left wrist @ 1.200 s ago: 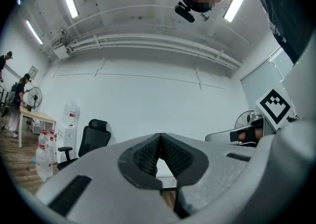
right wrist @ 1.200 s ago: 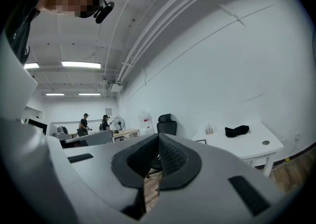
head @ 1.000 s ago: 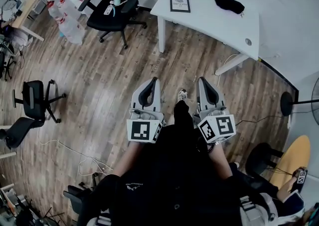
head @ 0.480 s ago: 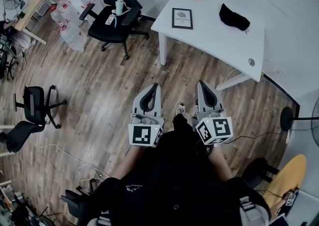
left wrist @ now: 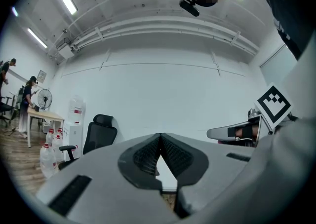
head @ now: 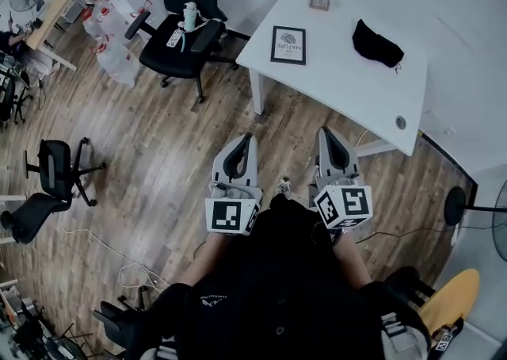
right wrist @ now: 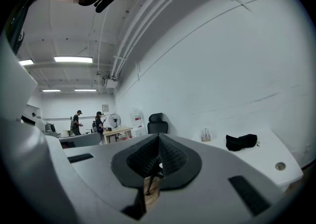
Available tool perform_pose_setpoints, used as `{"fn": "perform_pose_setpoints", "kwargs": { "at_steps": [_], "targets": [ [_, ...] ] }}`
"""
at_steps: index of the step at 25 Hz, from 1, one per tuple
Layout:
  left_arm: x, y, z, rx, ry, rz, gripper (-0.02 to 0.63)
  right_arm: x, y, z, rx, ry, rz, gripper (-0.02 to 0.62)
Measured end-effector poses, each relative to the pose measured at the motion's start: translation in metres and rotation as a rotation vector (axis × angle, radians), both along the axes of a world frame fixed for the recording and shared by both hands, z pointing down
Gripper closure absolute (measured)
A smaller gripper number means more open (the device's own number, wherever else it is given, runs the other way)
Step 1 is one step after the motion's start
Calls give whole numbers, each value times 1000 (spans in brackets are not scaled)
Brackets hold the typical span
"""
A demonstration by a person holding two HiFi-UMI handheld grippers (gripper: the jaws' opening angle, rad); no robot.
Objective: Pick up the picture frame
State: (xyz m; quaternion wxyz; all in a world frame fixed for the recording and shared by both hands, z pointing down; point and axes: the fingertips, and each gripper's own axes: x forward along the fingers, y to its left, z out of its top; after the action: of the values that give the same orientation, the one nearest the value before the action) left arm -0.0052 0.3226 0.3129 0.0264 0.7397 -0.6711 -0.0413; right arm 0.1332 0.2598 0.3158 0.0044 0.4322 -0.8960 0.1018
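We are on the approach: our left gripper and right gripper hang over the floor, both with jaws pressed together and empty. The frame, dark-bordered around a pale print, lies flat on the table at 12 o'clock, well apart from us. Next, we judge, we must step in and part one pair of jaws at its edge.

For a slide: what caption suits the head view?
Left gripper and right gripper, both shut and empty, held over the wood floor, short of the white table bearing the picture frame.
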Motion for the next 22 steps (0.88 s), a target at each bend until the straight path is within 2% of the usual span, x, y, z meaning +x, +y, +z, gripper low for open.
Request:
{"fn": "perform_pose_setpoints", "kwargs": {
  "at_steps": [10, 22],
  "targets": [
    [20, -74, 5, -3, -11, -44, 600, 25, -81, 7, -11, -12, -20, 597],
    [37, -117, 21, -37, -18, -89, 600, 37, -128, 24, -47, -22, -58, 597]
  ]
}}
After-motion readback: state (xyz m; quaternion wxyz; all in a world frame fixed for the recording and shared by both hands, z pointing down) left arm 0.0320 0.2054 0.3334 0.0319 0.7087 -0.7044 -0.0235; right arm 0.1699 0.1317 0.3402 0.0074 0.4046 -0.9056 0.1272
